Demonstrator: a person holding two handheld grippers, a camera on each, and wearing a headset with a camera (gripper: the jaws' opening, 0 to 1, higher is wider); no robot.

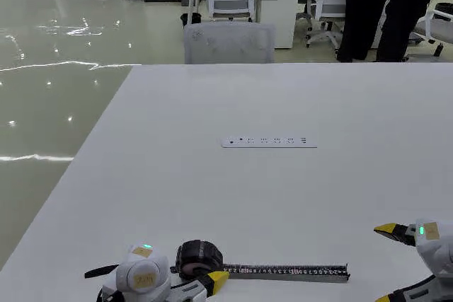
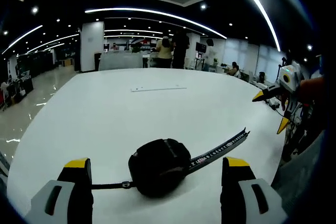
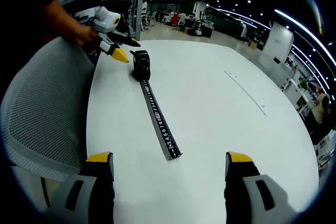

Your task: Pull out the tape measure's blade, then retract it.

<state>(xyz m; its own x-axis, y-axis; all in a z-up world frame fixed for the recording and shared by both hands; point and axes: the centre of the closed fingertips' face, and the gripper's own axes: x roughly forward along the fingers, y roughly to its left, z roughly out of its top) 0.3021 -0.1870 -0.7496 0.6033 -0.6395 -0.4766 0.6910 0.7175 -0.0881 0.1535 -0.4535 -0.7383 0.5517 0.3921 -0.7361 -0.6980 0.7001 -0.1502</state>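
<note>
A black tape measure [image 1: 199, 258] lies on the white table [image 1: 283, 196] near its front edge. Its blade [image 1: 290, 271] is pulled out to the right and lies flat. My left gripper [image 1: 185, 289] is open just behind the case; in the left gripper view the case [image 2: 159, 165] sits between the wide jaws, untouched, with its strap [image 2: 107, 185] trailing left. My right gripper [image 1: 388, 264] is open a short way beyond the blade's tip. In the right gripper view the blade [image 3: 156, 119] runs from the case [image 3: 142, 64] to end between the jaws of that gripper [image 3: 169, 157].
A socket strip [image 1: 269, 142] is set into the table's middle. A grey chair [image 1: 228, 42] stands at the far edge, with desks and two standing people [image 1: 368, 12] beyond. A mesh chair back [image 3: 42, 108] sits by the near edge. The table's left edge drops to shiny floor.
</note>
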